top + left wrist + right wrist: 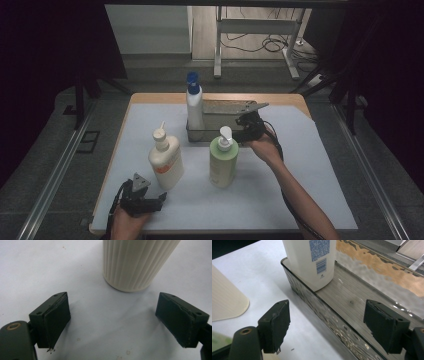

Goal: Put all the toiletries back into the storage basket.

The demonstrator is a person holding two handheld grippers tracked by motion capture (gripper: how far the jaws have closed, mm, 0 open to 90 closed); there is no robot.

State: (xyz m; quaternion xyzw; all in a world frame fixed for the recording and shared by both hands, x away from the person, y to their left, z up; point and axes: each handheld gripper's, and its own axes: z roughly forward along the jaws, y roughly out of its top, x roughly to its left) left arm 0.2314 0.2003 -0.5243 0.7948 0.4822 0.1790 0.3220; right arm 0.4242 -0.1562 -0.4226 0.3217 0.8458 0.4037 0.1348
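Right gripper [327,326] hangs open and empty over your tray's [329,315] near wall, white bottle [312,262] standing inside at its end; left gripper [112,320] waits open before the cream bottle [135,262].

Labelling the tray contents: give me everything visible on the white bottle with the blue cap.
The white bottle with the blue cap stands upright at the left end of the metal tray, base on the tray floor. It looks like smooth white plastic; the right gripper view shows a blue printed label and barcode on its side. Nothing grips it: the right gripper is open, fingers apart from it.
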